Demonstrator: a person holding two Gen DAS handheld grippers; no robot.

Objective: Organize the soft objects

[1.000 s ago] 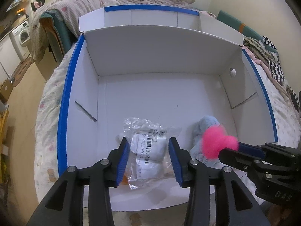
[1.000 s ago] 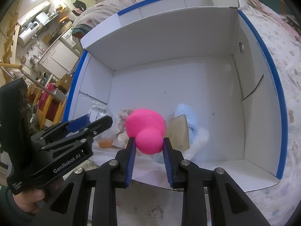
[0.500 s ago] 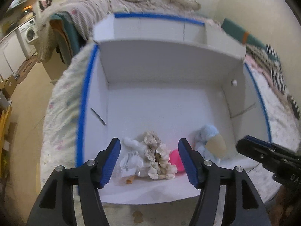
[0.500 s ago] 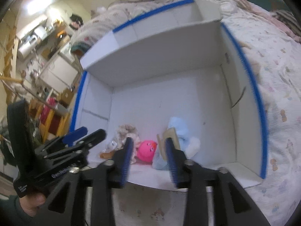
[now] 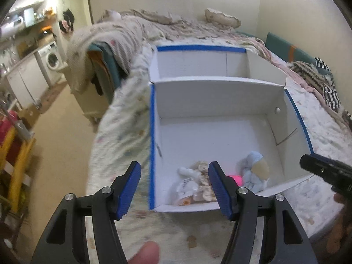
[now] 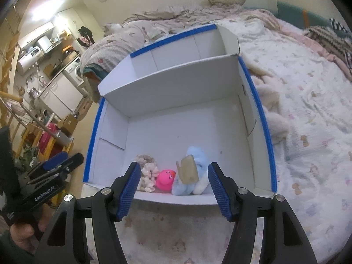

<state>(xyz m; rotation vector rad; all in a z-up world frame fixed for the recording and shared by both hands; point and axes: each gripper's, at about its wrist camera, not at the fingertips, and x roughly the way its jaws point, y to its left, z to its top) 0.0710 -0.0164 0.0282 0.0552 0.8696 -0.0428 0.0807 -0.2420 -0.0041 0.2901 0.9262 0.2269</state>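
A white cardboard box (image 5: 211, 132) with blue-taped rims sits on the bed; it also shows in the right wrist view (image 6: 176, 132). Along its near wall lie a bagged white plush (image 5: 186, 183), a cream ruffled toy (image 6: 147, 172), a pink ball toy (image 6: 165, 177) and a light blue plush with a tan tag (image 6: 195, 171). My left gripper (image 5: 175, 188) is open and empty, held back before the box's near left corner. My right gripper (image 6: 172, 190) is open and empty, just before the near wall.
The bed (image 6: 308, 110) with a patterned cover spreads to the right, with blankets and pillows (image 5: 222, 16) behind the box. To the left are the floor (image 5: 55, 154), a washing machine (image 5: 51, 60) and kitchen cabinets.
The right gripper let go of the pink toy, which now lies in the box. The left gripper released the bagged plush. Both grippers opened wide and pulled back from the box.
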